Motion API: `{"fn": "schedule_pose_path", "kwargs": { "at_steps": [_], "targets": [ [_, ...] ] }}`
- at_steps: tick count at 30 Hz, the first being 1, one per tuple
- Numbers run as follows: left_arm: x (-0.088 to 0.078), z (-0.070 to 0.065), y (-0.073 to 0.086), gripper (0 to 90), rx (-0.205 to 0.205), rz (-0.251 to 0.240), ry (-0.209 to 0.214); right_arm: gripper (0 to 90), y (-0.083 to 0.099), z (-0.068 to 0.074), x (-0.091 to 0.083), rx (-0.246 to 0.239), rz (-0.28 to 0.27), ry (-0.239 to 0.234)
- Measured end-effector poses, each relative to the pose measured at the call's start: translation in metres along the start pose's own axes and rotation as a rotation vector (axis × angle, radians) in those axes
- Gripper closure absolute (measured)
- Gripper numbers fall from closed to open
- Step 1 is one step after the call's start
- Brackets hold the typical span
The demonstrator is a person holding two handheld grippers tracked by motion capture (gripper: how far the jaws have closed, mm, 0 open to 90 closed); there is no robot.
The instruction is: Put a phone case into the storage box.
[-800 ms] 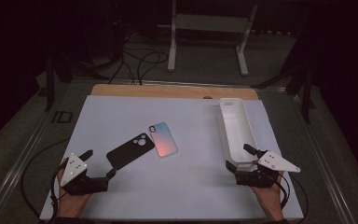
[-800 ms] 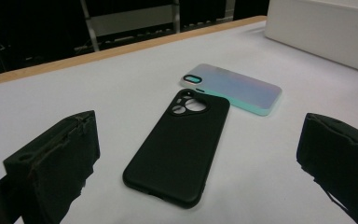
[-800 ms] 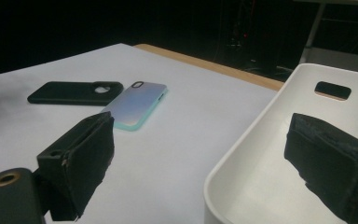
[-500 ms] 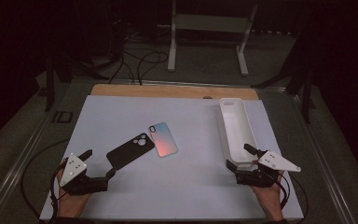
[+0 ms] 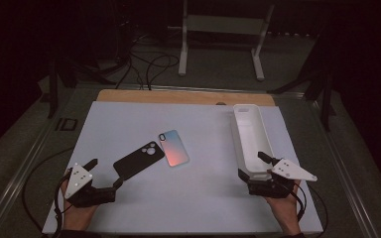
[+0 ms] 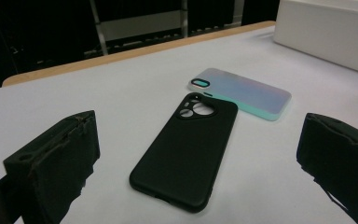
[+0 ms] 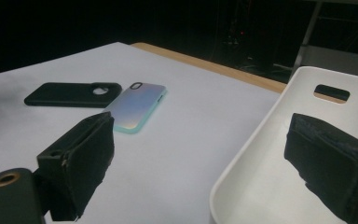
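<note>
High view: a white mat [image 5: 129,119] covers the table, and a person's hands come in from the near edge, one gripper in each.
Left gripper [image 5: 103,173]: low at the near left of the mat, jaws spread wide with nothing between them, aimed at the black case.
Black case [image 5: 135,161]: flat on the mat, camera holes up, lying on a slant just ahead of the left gripper's jaws; in the left gripper view [image 6: 186,154] it lies between the two jaws' lines, touched by neither.
Pastel case [image 5: 173,148]: flat just right of the black case, their camera ends close together; whether the corners touch I cannot tell.
Tray [image 5: 243,131]: long, white, lengthwise along the right side of the mat.
Right gripper [image 5: 252,166]: at the tray's near end, jaws wide and gripping nothing.
Right gripper view: one jaw stands over the mat, the other over the tray [image 7: 261,140], the tray's wall running between them; both cases lie well off to the left.
</note>
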State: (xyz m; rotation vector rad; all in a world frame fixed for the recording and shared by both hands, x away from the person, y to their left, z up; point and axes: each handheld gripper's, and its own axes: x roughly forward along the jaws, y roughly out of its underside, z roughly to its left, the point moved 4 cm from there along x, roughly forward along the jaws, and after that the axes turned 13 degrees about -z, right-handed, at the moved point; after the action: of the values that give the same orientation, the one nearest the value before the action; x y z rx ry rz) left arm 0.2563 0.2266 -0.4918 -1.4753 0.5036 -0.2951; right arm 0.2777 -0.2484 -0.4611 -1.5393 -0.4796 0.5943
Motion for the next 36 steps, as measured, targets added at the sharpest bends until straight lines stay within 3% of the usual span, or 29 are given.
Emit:
{"fn": "schedule_pose_path", "kwargs": {
  "at_steps": [12, 36],
  "targets": [
    [0.000, 0.000, 0.001, 0.0, 0.000, -0.005, -0.007, 8.3, -0.023, 0.015, 0.024, -0.031, 0.016, -0.030],
    [0.000, 0.001, 0.002, 0.0, 0.000, -0.004, -0.008, 7.3, -0.049, 0.038, 0.078, -0.034, 0.104, -0.057]
  ]
}}
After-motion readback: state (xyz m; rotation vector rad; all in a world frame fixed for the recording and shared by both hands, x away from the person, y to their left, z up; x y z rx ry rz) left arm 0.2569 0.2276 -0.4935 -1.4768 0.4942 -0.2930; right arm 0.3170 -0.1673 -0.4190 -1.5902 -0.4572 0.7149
